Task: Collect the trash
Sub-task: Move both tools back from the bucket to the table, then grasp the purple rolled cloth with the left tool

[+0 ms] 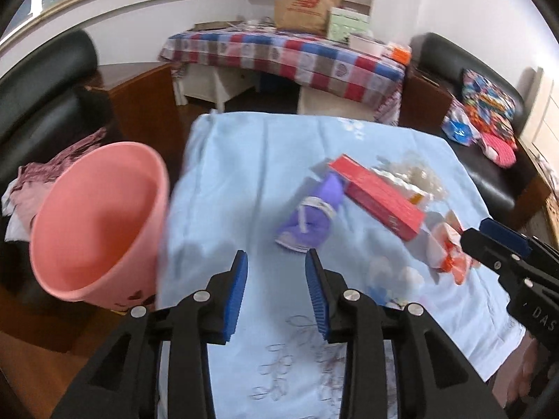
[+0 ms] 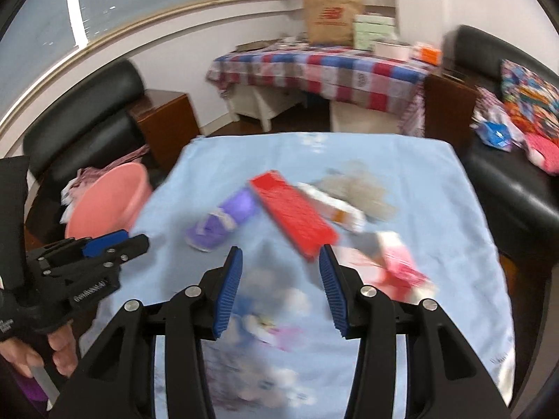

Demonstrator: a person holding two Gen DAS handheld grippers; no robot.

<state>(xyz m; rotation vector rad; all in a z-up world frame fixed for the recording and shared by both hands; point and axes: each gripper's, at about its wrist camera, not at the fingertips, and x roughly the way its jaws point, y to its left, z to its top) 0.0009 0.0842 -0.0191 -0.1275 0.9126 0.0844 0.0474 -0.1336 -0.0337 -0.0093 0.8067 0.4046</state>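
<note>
Trash lies on a light blue cloth-covered table [image 1: 244,160]: a purple wrapper [image 1: 314,213] [image 2: 223,220], a red box [image 1: 377,195] [image 2: 293,216], a crinkled clear wrapper [image 1: 412,174] [image 2: 360,188] and a red-and-white packet [image 1: 450,251] [image 2: 398,262]. A pink bin [image 1: 97,223] [image 2: 111,199] stands off the table's left side. My left gripper [image 1: 276,262] is open and holds nothing, hovering just short of the purple wrapper. My right gripper [image 2: 281,255] is open too, with nothing in it, near the red box's close end. Each gripper shows at the edge of the other's view.
Black sofas stand at the left [image 1: 45,80] and right [image 1: 489,160], the right one with colourful bags. A checked-cloth table [image 1: 290,59] with a brown paper bag [image 1: 307,3] stands behind. A person's hand [image 2: 59,352] holds the left tool.
</note>
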